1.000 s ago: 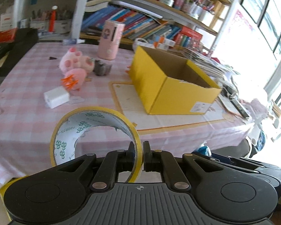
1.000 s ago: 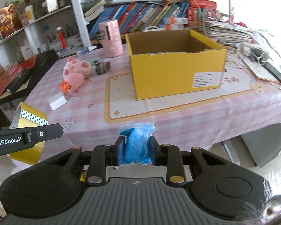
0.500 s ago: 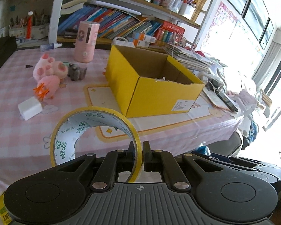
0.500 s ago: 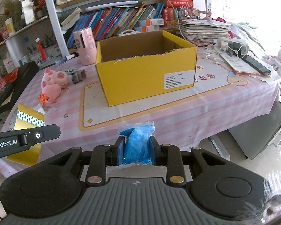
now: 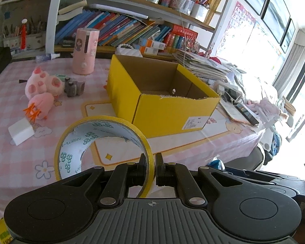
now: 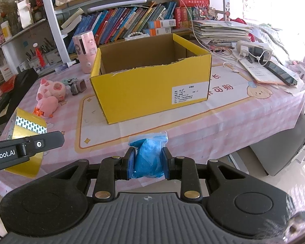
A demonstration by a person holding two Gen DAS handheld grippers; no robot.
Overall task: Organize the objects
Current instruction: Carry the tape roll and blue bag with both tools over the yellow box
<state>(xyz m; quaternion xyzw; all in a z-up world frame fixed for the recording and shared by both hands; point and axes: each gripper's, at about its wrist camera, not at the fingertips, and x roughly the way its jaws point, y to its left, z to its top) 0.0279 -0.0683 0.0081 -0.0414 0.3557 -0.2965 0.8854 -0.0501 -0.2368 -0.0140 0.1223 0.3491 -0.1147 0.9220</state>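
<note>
we've got the left gripper (image 5: 150,167) pinching the yellow tape roll (image 5: 95,142) (by its rim) and the right gripper (image 6: 148,162) squeezing a blue bag (image 6: 148,158), both just short of the yellow box (image 6: 150,89).

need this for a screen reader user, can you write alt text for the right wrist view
The right gripper pinches a blue plastic bag in front of a table's edge, facing an open yellow cardboard box on a pink checked tablecloth. At left, the left gripper holds a yellow tape roll; pink plush toys lie beyond.
</note>
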